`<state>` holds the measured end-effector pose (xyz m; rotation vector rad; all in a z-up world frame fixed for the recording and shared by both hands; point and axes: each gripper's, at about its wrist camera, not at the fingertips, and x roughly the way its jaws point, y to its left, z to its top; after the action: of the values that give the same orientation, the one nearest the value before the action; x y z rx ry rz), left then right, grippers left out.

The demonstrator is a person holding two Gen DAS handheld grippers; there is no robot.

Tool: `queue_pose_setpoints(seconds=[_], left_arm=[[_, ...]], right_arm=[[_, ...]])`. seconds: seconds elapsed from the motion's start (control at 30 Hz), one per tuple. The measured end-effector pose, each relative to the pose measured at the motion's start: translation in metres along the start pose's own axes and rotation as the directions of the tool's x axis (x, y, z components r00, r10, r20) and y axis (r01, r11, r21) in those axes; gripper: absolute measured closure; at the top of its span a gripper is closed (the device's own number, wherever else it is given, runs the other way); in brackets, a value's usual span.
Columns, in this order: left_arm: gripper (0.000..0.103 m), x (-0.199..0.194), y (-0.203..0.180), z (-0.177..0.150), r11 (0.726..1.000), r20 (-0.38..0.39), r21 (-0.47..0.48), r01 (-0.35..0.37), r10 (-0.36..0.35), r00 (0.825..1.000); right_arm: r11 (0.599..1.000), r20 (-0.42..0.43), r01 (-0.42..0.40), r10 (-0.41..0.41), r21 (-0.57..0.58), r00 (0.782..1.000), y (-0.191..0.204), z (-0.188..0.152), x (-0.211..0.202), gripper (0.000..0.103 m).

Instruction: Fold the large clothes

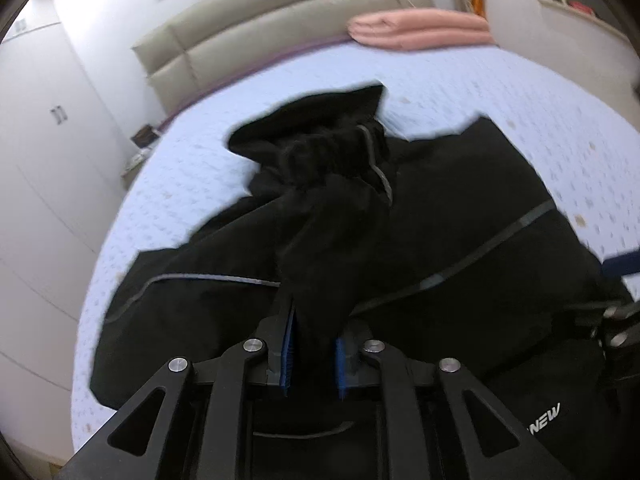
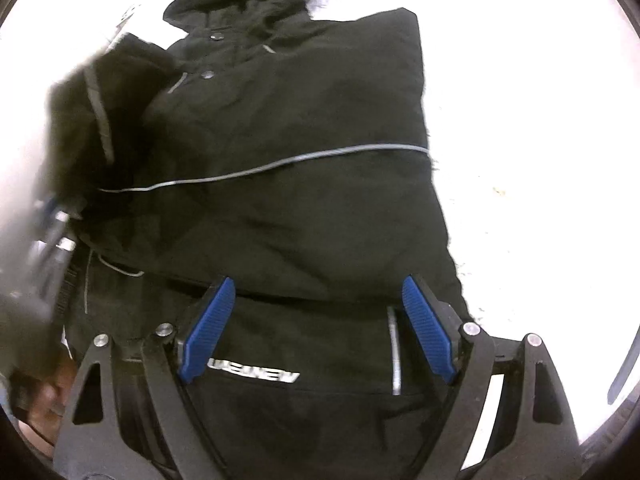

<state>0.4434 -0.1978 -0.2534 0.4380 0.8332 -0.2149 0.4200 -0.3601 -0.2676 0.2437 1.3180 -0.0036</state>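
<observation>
Jacket [image 1: 460, 208] x1, bed [image 1: 520, 92] | L tongs [image 1: 314, 320] clamp sleeve [image 1: 332, 232] | R tongs [image 2: 316, 304] wide, empty

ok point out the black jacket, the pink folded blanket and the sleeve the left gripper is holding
black jacket [image 2: 304, 208], right wrist view, middle of its body just below the grey piping
pink folded blanket [image 1: 420, 28], left wrist view, top of the fold
sleeve [image 1: 336, 224], left wrist view, bunched cloth above the pads
left gripper [image 1: 314, 354], left wrist view, between its fingertips
</observation>
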Motion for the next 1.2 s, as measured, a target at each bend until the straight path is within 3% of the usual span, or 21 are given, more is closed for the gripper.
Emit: queue_pose_setpoints(seconds=[0.03,0.07,0.13,0.23,0.27,0.37,0.63,0.67,0.7,0.8,0.9,1.03,1.1,1.2], left_arm=[[0.076,0.011,-0.009,-0.006,1.000,-0.043,0.013,0.028,-0.027,0.999],[0.062,0.017,-0.016,-0.011,0.998,-0.083,0.022,0.057,-0.055,0.995],[0.048,0.025,-0.023,-0.024,0.991,-0.158,0.028,0.131,-0.125,0.979],[0.040,0.005,-0.024,-0.037,0.984,-0.151,0.050,0.169,-0.160,0.976],[0.032,-0.003,-0.020,-0.039,0.979,-0.160,0.034,0.201,-0.193,0.968],[0.030,-0.025,-0.011,-0.050,0.965,-0.190,-0.029,0.259,-0.260,0.947],[0.030,-0.050,0.037,-0.069,0.988,-0.207,-0.106,0.116,-0.136,0.969],[0.030,-0.050,0.042,-0.069,0.989,-0.209,-0.110,0.096,-0.117,0.971],[0.030,-0.049,0.048,-0.069,0.991,-0.208,-0.113,0.072,-0.095,0.973],[0.030,-0.042,0.074,-0.057,0.991,-0.189,-0.130,0.013,-0.038,0.981],[0.030,-0.040,0.098,-0.043,0.988,-0.155,-0.143,-0.059,0.036,0.987],[0.031,-0.025,0.110,-0.022,0.988,-0.143,-0.093,-0.126,0.112,0.983],[0.031,-0.015,0.114,-0.015,0.988,-0.132,-0.108,-0.110,0.096,0.987],[0.031,0.019,0.120,-0.014,0.981,-0.184,-0.195,0.002,-0.039,0.982]], right_arm=[[1.000,-0.002,-0.006,0.006,0.001,1.000,-0.003,0.001,0.001,0.019],[1.000,-0.002,-0.015,0.015,0.001,1.000,-0.004,0.003,0.002,0.019],[0.999,0.001,-0.051,0.051,-0.010,0.999,-0.002,0.008,0.003,0.019],[0.989,0.010,-0.149,0.149,-0.023,0.989,0.008,0.022,0.003,0.019],[0.981,0.012,-0.195,0.195,-0.021,0.981,0.012,0.027,0.002,0.019],[0.949,0.013,-0.314,0.314,-0.010,0.949,0.025,0.041,0.004,0.019],[0.891,-0.037,-0.444,0.449,0.095,0.893,0.049,0.059,0.050,0.021],[0.885,-0.050,-0.454,0.461,0.102,0.886,0.050,0.061,0.056,0.030],[0.885,-0.063,-0.457,0.463,0.094,0.884,0.053,0.062,0.061,0.054],[0.923,-0.027,-0.384,0.383,-0.025,0.923,0.070,0.060,0.040,0.077],[0.944,0.049,-0.301,0.310,-0.132,0.950,0.074,0.055,0.003,0.081],[0.967,0.191,-0.192,0.223,-0.169,0.956,0.045,0.057,-0.050,0.081],[0.982,0.219,-0.123,0.153,-0.145,0.964,0.017,0.058,-0.058,0.081],[0.995,0.200,-0.050,0.066,-0.082,0.978,-0.015,0.061,-0.038,0.081]])
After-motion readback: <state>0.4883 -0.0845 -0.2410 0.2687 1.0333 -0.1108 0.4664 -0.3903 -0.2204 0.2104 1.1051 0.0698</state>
